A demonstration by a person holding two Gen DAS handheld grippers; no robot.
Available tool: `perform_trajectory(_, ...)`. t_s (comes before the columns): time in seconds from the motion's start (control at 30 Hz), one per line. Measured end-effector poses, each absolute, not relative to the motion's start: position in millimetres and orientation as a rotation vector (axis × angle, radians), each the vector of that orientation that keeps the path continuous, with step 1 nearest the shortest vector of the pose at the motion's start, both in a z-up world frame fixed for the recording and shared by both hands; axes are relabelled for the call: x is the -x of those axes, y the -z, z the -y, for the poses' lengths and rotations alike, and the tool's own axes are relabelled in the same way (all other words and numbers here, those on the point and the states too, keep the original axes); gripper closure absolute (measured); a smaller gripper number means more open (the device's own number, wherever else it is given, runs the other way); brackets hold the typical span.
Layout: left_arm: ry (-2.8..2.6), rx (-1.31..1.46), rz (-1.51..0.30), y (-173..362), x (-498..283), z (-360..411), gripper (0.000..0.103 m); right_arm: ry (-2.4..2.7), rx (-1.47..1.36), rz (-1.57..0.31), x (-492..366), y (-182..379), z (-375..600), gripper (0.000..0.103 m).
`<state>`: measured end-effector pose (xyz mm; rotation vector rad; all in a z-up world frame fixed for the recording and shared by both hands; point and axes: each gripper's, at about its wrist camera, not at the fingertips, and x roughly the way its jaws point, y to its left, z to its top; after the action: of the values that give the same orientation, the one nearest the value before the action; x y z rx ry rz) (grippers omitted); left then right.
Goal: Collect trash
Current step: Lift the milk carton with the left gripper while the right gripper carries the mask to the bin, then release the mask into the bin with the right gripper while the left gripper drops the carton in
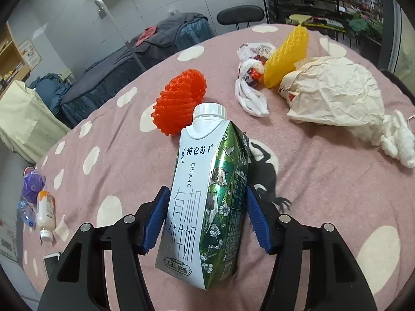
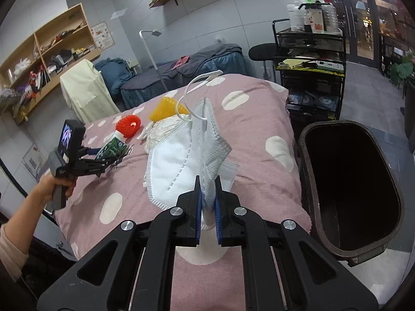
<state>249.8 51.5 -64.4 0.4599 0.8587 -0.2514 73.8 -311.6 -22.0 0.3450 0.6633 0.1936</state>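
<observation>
My left gripper (image 1: pixel 205 220) is shut on a white and green milk carton (image 1: pixel 205 202) with a white cap, held above the pink dotted bed cover (image 1: pixel 324 194). The carton also shows in the right wrist view (image 2: pixel 111 147). My right gripper (image 2: pixel 207 207) is shut on a white face mask (image 2: pixel 186 155) and holds it up above the bed, left of a dark brown trash bin (image 2: pixel 350 189). On the bed lie a red foam net (image 1: pixel 179 101), a yellow foam net (image 1: pixel 288 54), a crumpled paper bag (image 1: pixel 334 93), a knotted plastic bag (image 1: pixel 251 75) and white tissue (image 1: pixel 396 140).
Bottles (image 1: pixel 45 212) and a phone (image 1: pixel 50 260) lie at the bed's left edge. A black cart (image 2: pixel 308 64) with bottles stands behind the bin. A massage bed (image 2: pixel 181 75), a chair (image 2: pixel 262 51) and wooden shelves (image 2: pixel 44 57) are beyond.
</observation>
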Motion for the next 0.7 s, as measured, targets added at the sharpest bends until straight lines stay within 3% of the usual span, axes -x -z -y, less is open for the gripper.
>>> perform_trajectory(0.37,0.442,-0.335,-0.641,11.9,-158.5,17.8,0.045,0.135,-0.328,-0.630,-67.2,29.8,398.1,0.094)
perform_trajectory(0.63,0.705,-0.283,-0.582,-6.1,-122.0,119.3,0.045,0.296,-0.417,-0.773,-96.4,93.0,468.3,0.093)
perform_trajectory(0.7,0.747,-0.275,-0.594,-2.3,-122.2,145.8,0.045,0.299,-0.459,-0.823,-104.2,116.1,480.8,0.074)
